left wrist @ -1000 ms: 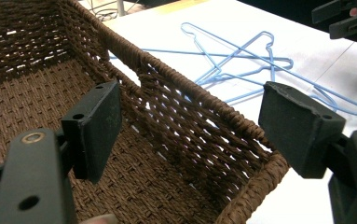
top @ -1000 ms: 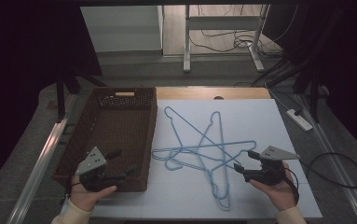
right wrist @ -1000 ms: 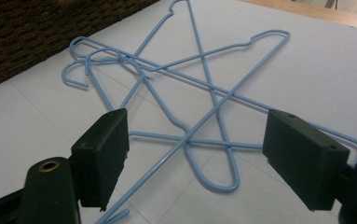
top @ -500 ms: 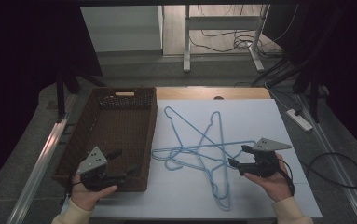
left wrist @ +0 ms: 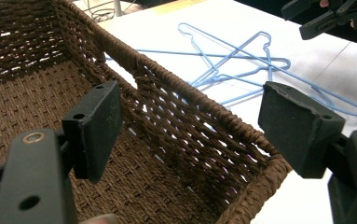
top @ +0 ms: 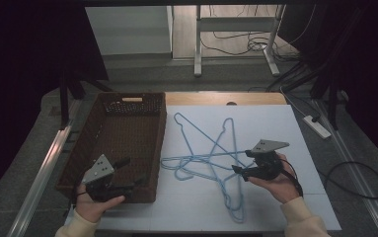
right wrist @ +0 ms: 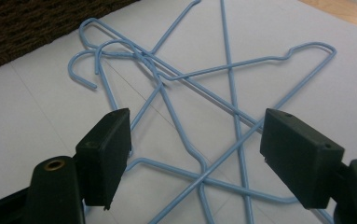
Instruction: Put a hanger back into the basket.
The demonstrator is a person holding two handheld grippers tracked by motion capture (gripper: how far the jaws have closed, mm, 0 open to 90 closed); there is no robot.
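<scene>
A tangle of light-blue wire hangers [top: 211, 158] lies overlapped on the white table [top: 275, 123]. To its left stands an empty brown woven basket [top: 127, 133]. My right gripper [top: 241, 163] hovers open at the right side of the tangle, and in the right gripper view the crossing hangers [right wrist: 190, 93] lie between and beyond its jaws [right wrist: 197, 154]. My left gripper [top: 133, 171] is open over the basket's near right corner; its own view has the basket wall [left wrist: 176, 107] between the jaws [left wrist: 199, 130], holding nothing.
A bare wooden strip [top: 226, 98] runs along the table's far edge. A power strip [top: 317, 127] and cables lie on the floor at the right. Metal desk legs [top: 196, 44] stand behind. White surface is free at the front and far right.
My right gripper has moved left and slightly away from me, closing in on the hangers. The left gripper has stayed over the basket corner. The hangers have not shifted.
</scene>
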